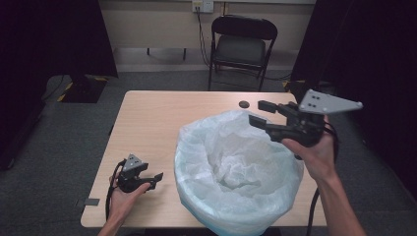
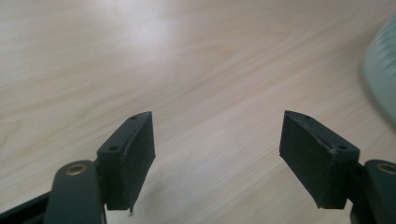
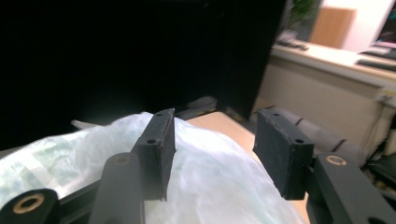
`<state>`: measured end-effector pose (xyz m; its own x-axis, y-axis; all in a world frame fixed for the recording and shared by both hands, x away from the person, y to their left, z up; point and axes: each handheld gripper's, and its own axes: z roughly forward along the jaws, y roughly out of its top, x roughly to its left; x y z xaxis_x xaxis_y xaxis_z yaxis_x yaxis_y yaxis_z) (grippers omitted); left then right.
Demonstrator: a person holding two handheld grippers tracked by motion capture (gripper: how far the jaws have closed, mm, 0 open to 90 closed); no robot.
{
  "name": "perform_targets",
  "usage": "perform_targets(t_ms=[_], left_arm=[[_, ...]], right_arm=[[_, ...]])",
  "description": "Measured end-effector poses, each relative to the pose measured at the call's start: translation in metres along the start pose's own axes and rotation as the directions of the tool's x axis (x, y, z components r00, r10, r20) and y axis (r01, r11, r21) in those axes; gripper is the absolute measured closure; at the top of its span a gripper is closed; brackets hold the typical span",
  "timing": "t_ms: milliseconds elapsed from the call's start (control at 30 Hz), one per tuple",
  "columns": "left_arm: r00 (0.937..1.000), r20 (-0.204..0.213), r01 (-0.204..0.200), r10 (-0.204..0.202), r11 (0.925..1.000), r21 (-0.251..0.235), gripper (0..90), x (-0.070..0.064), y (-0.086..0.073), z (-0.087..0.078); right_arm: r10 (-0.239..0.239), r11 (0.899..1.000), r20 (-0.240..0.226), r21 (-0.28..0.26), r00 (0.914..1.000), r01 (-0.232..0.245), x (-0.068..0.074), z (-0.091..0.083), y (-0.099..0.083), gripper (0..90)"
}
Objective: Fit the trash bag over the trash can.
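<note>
A bin lined with a white plastic bag (image 1: 236,167) stands on the wooden table (image 1: 157,118) near its front edge, the bag's mouth wide and crumpled. My right gripper (image 1: 259,112) hovers above the bag's far right rim, open with nothing between its jaws; in the right gripper view the gripper (image 3: 212,140) looks over the white bag (image 3: 205,182). My left gripper (image 1: 156,178) rests low by the table's front left, just left of the bin, open and empty. In the left gripper view the gripper (image 2: 217,144) faces bare wood, with the bag's edge (image 2: 380,70) at the right.
A black folding chair (image 1: 241,46) stands behind the table. A small dark round spot (image 1: 244,104) lies on the tabletop beyond the bag. Dark curtains hang at both sides, and cables run to a wall socket (image 1: 202,6).
</note>
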<state>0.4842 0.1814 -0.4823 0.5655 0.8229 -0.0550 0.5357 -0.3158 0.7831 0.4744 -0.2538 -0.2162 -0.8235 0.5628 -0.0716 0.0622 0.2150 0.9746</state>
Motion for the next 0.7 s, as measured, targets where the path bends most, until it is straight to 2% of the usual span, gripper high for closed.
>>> perform_targets(t_ms=[33,67,100,167,200,233,300,333,367,433,467,500,533,567,600,633,667,700], left_arm=[[0.9994,-0.011,-0.034,0.034,0.9994,0.002,25.5,0.001,-0.002,0.003],[0.9988,-0.019,-0.044,0.045,0.9988,0.019,25.6,0.001,-0.003,0.006],[0.999,-0.01,-0.042,0.043,0.9986,0.033,25.8,0.001,-0.005,0.009],[0.9977,-0.008,-0.066,0.067,0.9955,0.067,25.4,-0.002,-0.008,0.014],[0.9974,-0.006,-0.071,0.072,0.995,0.069,25.1,-0.003,-0.008,0.015],[0.9968,-0.008,-0.079,0.08,0.9943,0.072,25.1,-0.003,-0.007,0.015],[0.998,-0.003,-0.062,0.063,0.9959,0.065,25.1,-0.003,-0.008,0.016],[0.9977,-0.003,-0.067,0.068,0.9955,0.067,23.6,-0.002,-0.008,0.016],[0.9979,-0.005,-0.064,0.065,0.9958,0.065,23.6,-0.001,-0.008,0.016],[0.9979,-0.005,-0.063,0.064,0.996,0.063,22.7,-0.001,-0.008,0.017],[0.9978,-0.005,-0.065,0.066,0.9958,0.064,22.4,-0.001,-0.008,0.017],[0.9979,-0.005,-0.064,0.064,0.996,0.063,22.3,-0.001,-0.008,0.017],[0.998,-0.004,-0.063,0.064,0.9961,0.061,22.3,-0.001,-0.008,0.017],[0.998,-0.004,-0.062,0.063,0.9962,0.06,22.3,-0.001,-0.008,0.017],[0.998,-0.004,-0.062,0.063,0.9962,0.06,22.2,-0.001,-0.008,0.017],[0.9981,-0.005,-0.062,0.062,0.9965,0.057,22.2,-0.001,-0.008,0.017],[0.9981,-0.008,-0.06,0.061,0.9966,0.056,22.0,0.0,-0.009,0.017],[0.9981,-0.008,-0.06,0.061,0.9966,0.056,22.0,0.0,-0.009,0.017]], right_arm=[[0.004,1.0,-0.013,0.013,0.9999,-0.004,0.0,0.008,0.002,46.7],[0.013,0.999,-0.03,0.031,0.9995,-0.012,-0.001,0.016,0.004,45.9],[0.021,0.997,-0.048,0.077,0.9986,-0.018,-0.002,0.033,0.005,44.7],[0.032,0.991,-0.048,0.134,0.9984,-0.025,-0.003,0.048,0.002,44.6],[0.033,0.986,-0.048,0.163,0.9983,-0.025,-0.004,0.055,-0.001,44.9],[0.033,0.986,-0.048,0.163,0.9983,-0.025,-0.004,0.055,-0.001,44.9],[0.045,0.971,-0.056,0.236,0.9974,-0.03,-0.005,0.067,-0.007,45.6],[0.042,0.956,-0.057,0.293,0.9975,-0.023,-0.007,0.075,-0.014,45.4],[0.042,0.956,-0.057,0.293,0.9975,-0.023,-0.007,0.075,-0.014,45.4],[0.045,0.938,-0.068,0.347,0.9967,-0.018,-0.007,0.081,-0.021,45.2],[0.038,0.927,-0.065,0.376,0.9972,-0.011,-0.006,0.084,-0.024,44.9],[0.026,0.906,-0.048,0.423,0.9985,-0.003,-0.005,0.089,-0.027,44.8],[0.026,0.906,-0.048,0.423,0.9985,-0.003,-0.005,0.089,-0.027,44.8],[0.018,0.889,-0.052,0.457,0.9985,0.008,-0.004,0.093,-0.029,44.4],[0.018,0.889,-0.052,0.457,0.9985,0.008,-0.004,0.093,-0.029,44.4],[0.009,0.882,-0.057,0.471,0.9983,0.019,-0.003,0.095,-0.03,43.9],[-0.011,0.865,-0.061,0.5,0.9981,0.04,-0.001,0.099,-0.032,43.6],[-0.011,0.865,-0.061,0.5,0.9981,0.04,-0.001,0.099,-0.032,43.6]])
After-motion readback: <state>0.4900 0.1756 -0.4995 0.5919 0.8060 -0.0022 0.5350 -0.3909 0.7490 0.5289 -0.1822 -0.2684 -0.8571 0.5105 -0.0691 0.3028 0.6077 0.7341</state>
